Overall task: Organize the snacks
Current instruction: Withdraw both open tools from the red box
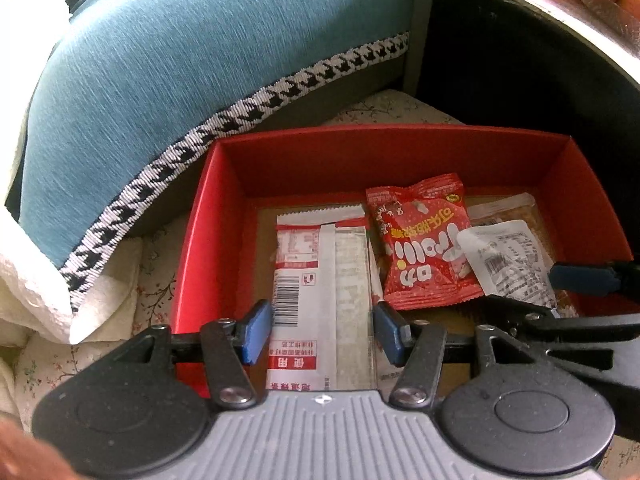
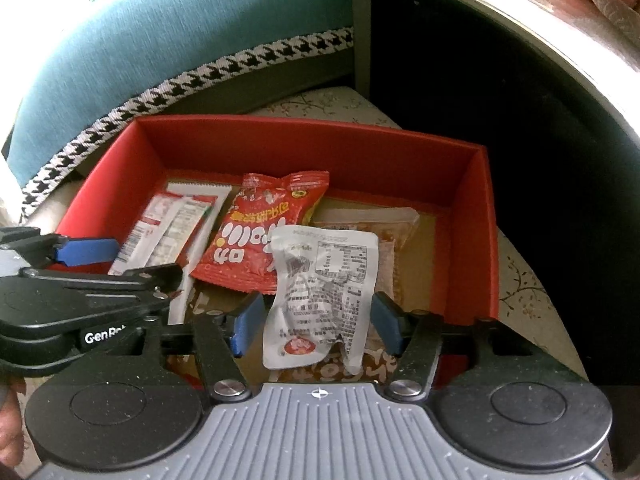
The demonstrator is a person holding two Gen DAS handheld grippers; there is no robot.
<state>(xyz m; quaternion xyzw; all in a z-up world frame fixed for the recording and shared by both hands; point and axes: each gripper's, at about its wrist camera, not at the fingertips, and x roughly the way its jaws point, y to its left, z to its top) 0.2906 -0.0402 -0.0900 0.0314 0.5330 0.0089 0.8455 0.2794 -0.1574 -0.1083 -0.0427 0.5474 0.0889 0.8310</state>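
Left wrist view: ahead of the claws and to their left runs a teal sofa cushion [image 1: 160, 64] with houndstooth trim, and a dark table [image 1: 520, 60] stands ahead to the right. Directly under and ahead of both claws sits a red box [image 1: 360, 148], open-topped, on a floral cloth [image 1: 152, 264]. The left gripper [image 1: 320, 330] has its jaws spread, one blue pad on each side of a long white-and-red packet [image 1: 320, 264] lying flat in the box; whether the pads touch it cannot be told. The right gripper [image 2: 316, 322] is likewise spread around a crumpled white pouch [image 2: 324, 292], contact not determinable. Between these items lies a red snack bag [image 2: 260, 236]. A clear-wrapped brown snack [image 2: 384, 232] lies beneath the pouch.
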